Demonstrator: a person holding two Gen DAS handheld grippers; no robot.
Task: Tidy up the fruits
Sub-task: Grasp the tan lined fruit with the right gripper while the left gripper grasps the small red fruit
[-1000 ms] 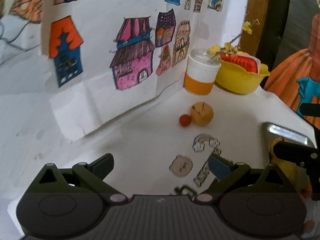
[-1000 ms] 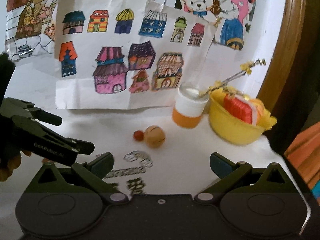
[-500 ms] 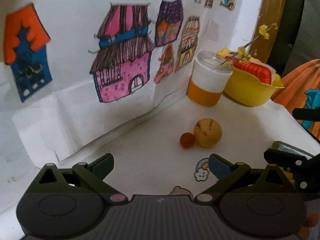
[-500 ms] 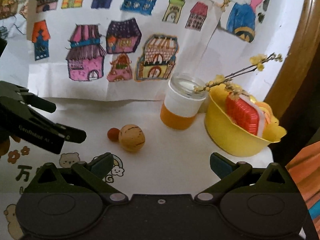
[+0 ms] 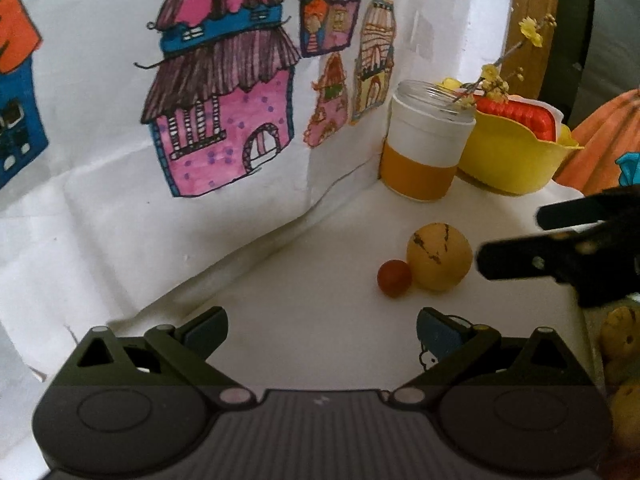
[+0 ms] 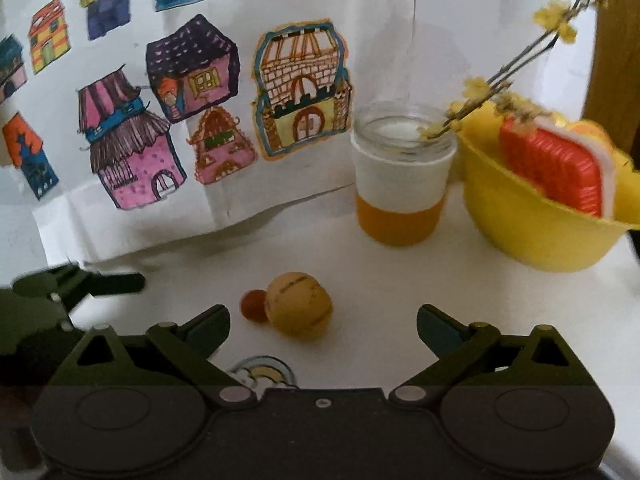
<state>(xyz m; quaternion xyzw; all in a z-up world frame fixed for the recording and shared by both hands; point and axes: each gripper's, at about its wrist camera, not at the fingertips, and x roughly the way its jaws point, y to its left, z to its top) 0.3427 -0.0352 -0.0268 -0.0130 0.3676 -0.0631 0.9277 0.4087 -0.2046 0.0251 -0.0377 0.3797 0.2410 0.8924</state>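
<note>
The tan round fruit (image 6: 299, 305) lies on the white bench (image 6: 384, 276), in front of the orange-and-white jar (image 6: 401, 178), with a small red fruit (image 6: 253, 305) touching its left side. The right gripper (image 6: 323, 325) has just closed a little but stands wide and empty, near the tan fruit. The left gripper (image 5: 322, 326) is also wide and holds nothing.

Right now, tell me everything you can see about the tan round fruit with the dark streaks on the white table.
The tan round fruit with dark streaks is ball-shaped, matte yellowish-tan, with thin brown crack-like lines across its skin. It rests on the white table, with a small red round fruit against its side, apparently touching. It sits in front of the orange-and-white glass jar. No claw touches it; it lies just ahead of the open right claw.
</note>
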